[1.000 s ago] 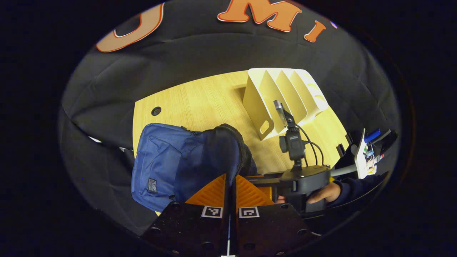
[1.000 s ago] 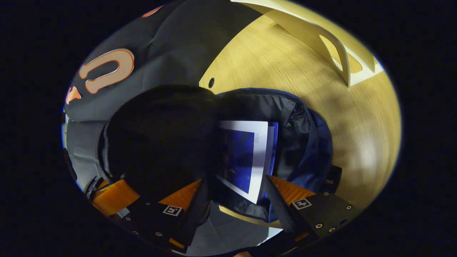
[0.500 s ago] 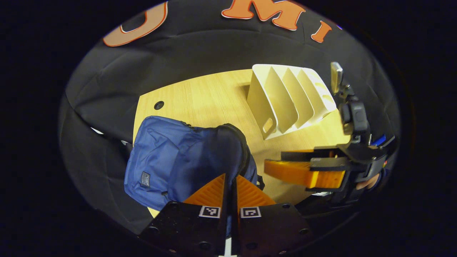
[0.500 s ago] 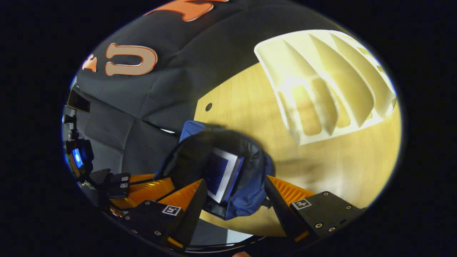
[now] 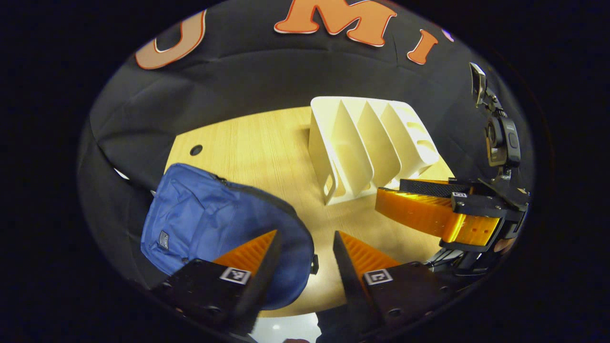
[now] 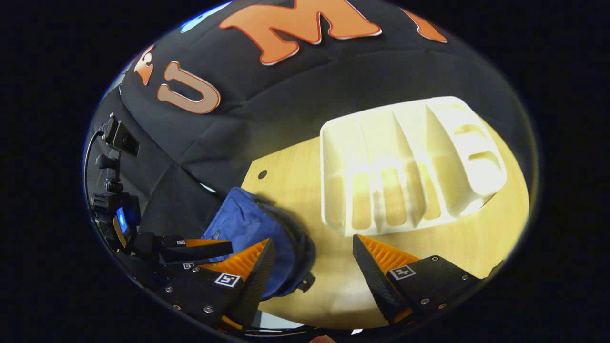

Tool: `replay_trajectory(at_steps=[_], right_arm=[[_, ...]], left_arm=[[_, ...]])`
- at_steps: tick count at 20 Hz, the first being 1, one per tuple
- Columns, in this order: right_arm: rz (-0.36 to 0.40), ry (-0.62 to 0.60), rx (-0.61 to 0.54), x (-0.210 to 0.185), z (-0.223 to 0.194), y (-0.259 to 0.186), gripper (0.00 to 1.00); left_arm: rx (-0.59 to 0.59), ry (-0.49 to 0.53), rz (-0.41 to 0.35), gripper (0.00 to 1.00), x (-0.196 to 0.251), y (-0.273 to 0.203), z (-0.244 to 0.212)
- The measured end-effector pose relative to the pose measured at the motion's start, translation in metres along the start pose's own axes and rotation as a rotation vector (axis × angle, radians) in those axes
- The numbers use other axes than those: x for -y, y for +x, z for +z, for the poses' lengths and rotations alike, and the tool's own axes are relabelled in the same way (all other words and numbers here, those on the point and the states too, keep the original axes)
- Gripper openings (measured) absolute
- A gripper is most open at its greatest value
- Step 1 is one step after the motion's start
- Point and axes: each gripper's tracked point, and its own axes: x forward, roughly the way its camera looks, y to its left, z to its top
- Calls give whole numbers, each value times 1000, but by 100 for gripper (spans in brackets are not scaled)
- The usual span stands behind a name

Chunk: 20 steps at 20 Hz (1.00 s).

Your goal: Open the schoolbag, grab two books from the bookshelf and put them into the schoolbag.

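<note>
You hold the left gripper (image 5: 301,247) and the right gripper (image 6: 312,255) spread and grasping nothing above the table (image 5: 267,143), because the schoolbag (image 5: 209,224) lies slumped near the bookshelf (image 5: 367,147), whose slots stand bare.

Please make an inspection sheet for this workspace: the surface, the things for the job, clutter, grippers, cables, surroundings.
Surface: light wooden table with a round cable hole near its far left corner.
Job's things: blue schoolbag lies at the table's left front, flap down; the white bookshelf stands behind, its slots empty; no books seen.
Clutter: nothing seen.
Grippers: left gripper open above the bag's edge, holding nothing; right gripper open, holding nothing.
Cables: a thin cable runs by the camera on the left gripper, seen in the right gripper view.
Surroundings: black cloth wall behind the table.
</note>
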Motion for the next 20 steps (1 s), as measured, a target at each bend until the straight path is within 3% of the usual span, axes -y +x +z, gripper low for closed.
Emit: replay_trajectory(at_steps=[1,2,9,13,16,20], right_arm=[[-13,-12,34,4,10,-7,97],[-24,-23,67,10,21,-14,97],[-110,-157,312,39,91,-62,97],[-147,-189,442,46,122,-81,97],[-195,-231,553,49,145,-99,97],[-227,-279,692,40,165,-123,96]], left_arm=[[36,4,20,84,3,0,8],[82,11,46,87,6,-3,19],[467,33,246,92,17,-47,95],[685,44,280,91,19,-67,113],[788,49,322,95,20,-75,112],[928,56,322,91,20,-88,116]])
